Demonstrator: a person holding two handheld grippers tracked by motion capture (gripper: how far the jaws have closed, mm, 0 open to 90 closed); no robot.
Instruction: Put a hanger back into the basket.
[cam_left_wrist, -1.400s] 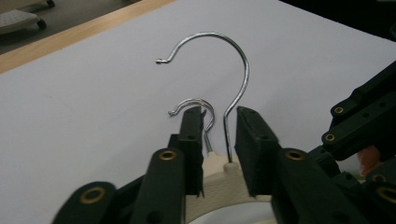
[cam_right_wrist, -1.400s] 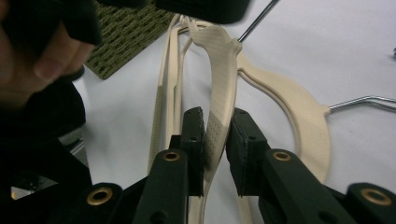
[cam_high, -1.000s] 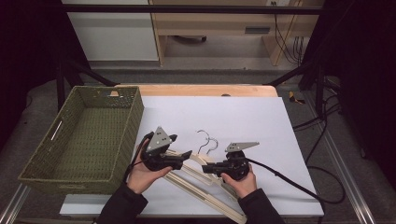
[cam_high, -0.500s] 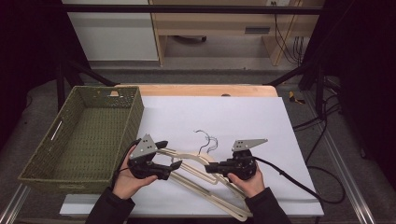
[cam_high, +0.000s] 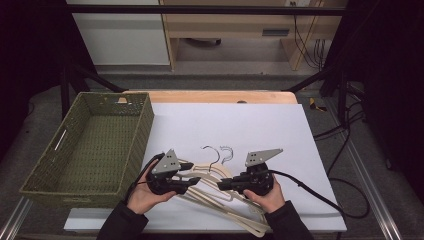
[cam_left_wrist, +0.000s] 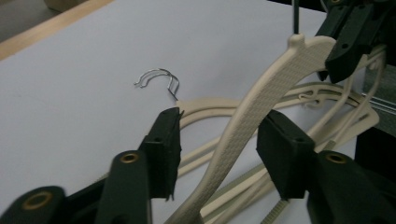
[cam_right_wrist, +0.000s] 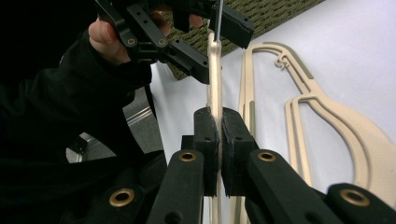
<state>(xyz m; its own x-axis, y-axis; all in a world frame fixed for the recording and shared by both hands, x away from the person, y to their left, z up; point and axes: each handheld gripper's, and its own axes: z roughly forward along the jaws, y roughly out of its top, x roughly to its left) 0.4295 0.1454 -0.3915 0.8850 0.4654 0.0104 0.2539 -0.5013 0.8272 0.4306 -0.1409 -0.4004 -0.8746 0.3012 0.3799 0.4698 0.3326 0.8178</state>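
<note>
Right gripper view puts the nearest fact first: your right gripper has its jaws clamped flat on the arm of a cream plastic hanger, which stands on edge out of the pile. Just past it, your left gripper has its jaws spread wide to either side of that same hanger's textured arm, with neither pad pressing on it yet. So you look to be mid-handover, or about to take a two-point hold, on one hanger lifted from the pile.

Next, you'll likely want to close the left jaws on the arm before the right ones let go, then carry the hanger left toward the green woven basket.

Beyond the held hanger, the other hangers lie flat on the white table sheet, their wire hooks on the far side. Mind those hooks and the looped arms: they may snag the lifted one. Farther still from the hanger, the sheet is open. The basket's near wall stands just left of your left gripper, so lift over its rim.
</note>
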